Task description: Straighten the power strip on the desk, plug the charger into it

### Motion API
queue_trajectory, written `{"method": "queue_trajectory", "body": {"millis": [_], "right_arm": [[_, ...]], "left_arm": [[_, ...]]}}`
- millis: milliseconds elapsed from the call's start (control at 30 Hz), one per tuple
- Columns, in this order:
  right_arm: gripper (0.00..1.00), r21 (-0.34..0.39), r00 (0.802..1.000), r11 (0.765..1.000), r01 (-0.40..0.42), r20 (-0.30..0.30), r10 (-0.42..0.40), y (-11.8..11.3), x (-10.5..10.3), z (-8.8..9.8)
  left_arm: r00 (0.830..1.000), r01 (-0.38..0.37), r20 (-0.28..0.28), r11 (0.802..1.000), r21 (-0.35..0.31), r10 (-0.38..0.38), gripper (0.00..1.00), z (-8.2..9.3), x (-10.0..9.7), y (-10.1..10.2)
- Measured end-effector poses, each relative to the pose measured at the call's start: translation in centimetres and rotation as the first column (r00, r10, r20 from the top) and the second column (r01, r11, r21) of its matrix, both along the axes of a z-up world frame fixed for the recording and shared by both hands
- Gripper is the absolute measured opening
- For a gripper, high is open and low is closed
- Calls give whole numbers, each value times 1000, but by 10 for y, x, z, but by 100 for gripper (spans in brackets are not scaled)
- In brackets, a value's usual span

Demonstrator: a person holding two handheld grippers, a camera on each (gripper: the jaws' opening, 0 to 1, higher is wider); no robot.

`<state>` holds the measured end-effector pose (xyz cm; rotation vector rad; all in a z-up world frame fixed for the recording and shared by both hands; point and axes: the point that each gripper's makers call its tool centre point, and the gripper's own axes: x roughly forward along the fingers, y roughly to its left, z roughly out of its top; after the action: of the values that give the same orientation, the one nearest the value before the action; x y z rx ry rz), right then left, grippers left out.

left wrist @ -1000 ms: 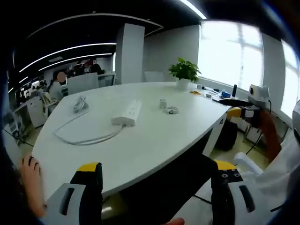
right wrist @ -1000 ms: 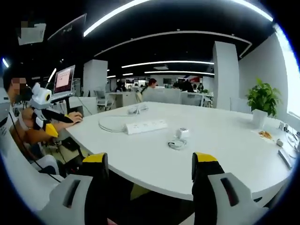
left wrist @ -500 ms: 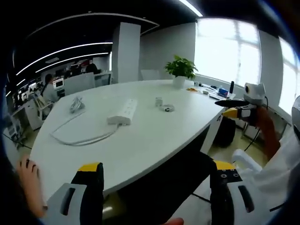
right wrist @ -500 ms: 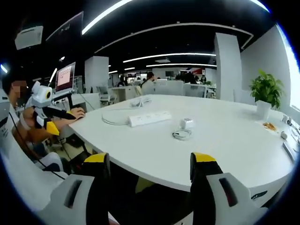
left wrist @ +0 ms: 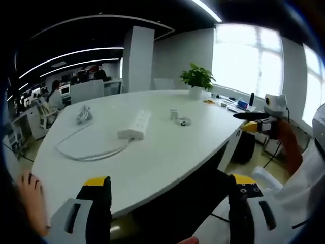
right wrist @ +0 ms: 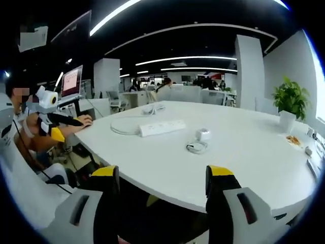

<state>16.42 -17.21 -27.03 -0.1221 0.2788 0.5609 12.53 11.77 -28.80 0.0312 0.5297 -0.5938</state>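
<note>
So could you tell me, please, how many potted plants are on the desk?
1: a potted plant stands near the desk's far edge, by the window, well beyond the power strip and charger.

I can't make out a single word, number or brand from where I hold these. The monitor (right wrist: 70, 83) glowing at the far left of my right gripper view carries rows of something, too blurred for me to read. The white power strip (right wrist: 161, 127) on the desk (right wrist: 244, 162) has no marking I can tell, and in my left gripper view it (left wrist: 135, 125) is just as plain. The small white charger (right wrist: 202, 135) bears no label I can read either.
</note>
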Motion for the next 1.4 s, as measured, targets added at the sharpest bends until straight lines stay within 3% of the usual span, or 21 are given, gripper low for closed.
{"method": "queue_trajectory", "body": {"millis": [200,367,500,600,667,733,800,867,1033,1133,1200,1233,1300,1333,1400], "right_arm": [[70,-53,999,998,-41,2,41,8,15,5],[74,-42,999,998,-41,9,41,8,29,10],[78,-50,997,998,-46,58,49,7,42,15],[75,19,996,996,-83,37,82,12,46,16],[73,103,999,993,-50,3,50,6,55,12],[73,69,999,998,-5,-53,9,-5,62,1],[80,-8,999,1000,21,-43,-21,-12,67,-1],[82,-79,1000,997,-12,-30,9,-7,67,-1],[87,-43,999,998,-42,-29,41,6,77,3],[80,16,993,994,-109,-35,109,19,79,4],[64,48,987,992,-116,-107,121,18,81,-3],[61,2,981,993,-121,-150,120,14,83,-13],[74,-144,972,986,-84,-229,49,-1,94,-37],[74,-236,970,964,-121,-235,64,-5,100,-46],[77,-214,964,967,-140,-253,84,-4,108,-49]], "left_arm": [[1000,5,6,1000,-1,-5,96,9,13,-2],[1000,-7,-4,1000,15,7,96,9,25,2],[1000,-18,-8,1000,18,18,94,11,32,6],[1000,-20,-20,1000,10,21,95,8,36,5],[999,-22,-33,1000,15,22,95,4,40,4],[999,-32,-40,999,16,33,96,3,45,6],[998,-47,-48,999,3,47,96,3,50,8],[998,-47,-46,999,3,47,96,4,54,8],[998,-33,-55,999,33,35,96,3,58,9],[998,-15,-60,1000,-23,13,96,2,63,4],[998,-6,-62,1000,-21,5,96,-2,65,2],[998,-2,-56,1000,-9,2,96,-4,68,3],[994,-42,-100,999,14,43,96,-14,72,14],[989,-61,-131,998,33,65,96,-20,73,21],[984,-79,-154,995,55,87,96,-29,78,31]]}}
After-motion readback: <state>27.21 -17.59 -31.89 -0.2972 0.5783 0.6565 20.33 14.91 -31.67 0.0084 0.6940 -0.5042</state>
